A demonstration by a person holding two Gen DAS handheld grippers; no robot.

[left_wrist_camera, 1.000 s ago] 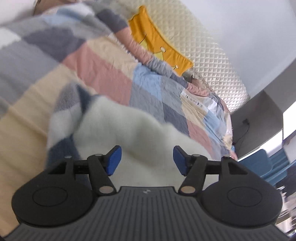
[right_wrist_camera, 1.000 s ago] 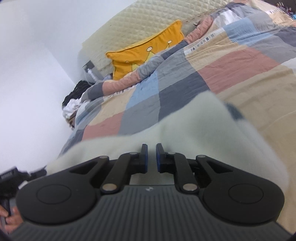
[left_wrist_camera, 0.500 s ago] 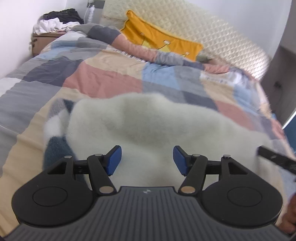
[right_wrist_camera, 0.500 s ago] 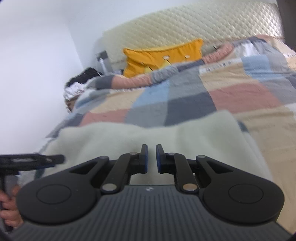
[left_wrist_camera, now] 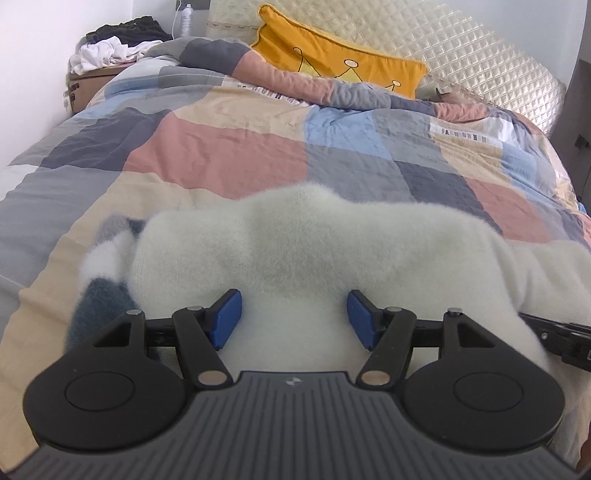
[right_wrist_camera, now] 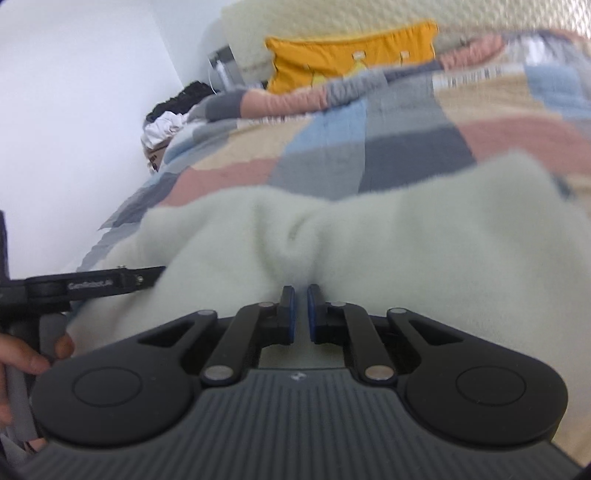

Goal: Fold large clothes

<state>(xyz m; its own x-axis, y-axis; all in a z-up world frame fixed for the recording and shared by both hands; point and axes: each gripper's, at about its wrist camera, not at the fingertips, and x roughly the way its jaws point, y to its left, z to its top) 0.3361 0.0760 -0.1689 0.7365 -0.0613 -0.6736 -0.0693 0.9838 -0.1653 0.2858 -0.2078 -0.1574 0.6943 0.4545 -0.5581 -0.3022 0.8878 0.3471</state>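
Note:
A fluffy white garment (left_wrist_camera: 314, 240) with blue-grey patches at its left edge lies bunched on the patchwork quilt (left_wrist_camera: 221, 155). My left gripper (left_wrist_camera: 294, 319) hangs just over its near part. The blue pads stand wide apart with their inner faces bare, and fleece fills the gap without being pinched. In the right wrist view the same garment (right_wrist_camera: 406, 229) puckers into a fold right ahead of my right gripper (right_wrist_camera: 299, 314). Its jaws are closing to a narrow slit with fabric between them. The left gripper's black body (right_wrist_camera: 92, 284) and the hand (right_wrist_camera: 22, 362) holding it show at the left.
A yellow pillow (left_wrist_camera: 332, 62) leans on the quilted headboard (left_wrist_camera: 480, 66) at the far end of the bed. A pile of dark and white clothes (left_wrist_camera: 110, 48) sits on a box at the far left, beside a bottle (left_wrist_camera: 187, 18). A white wall (right_wrist_camera: 74, 129) runs along the left.
Both views have rolled level and dropped closer to the garment. The fleece now bunches into a fold at the right gripper's pads. The left pads stay wide apart.

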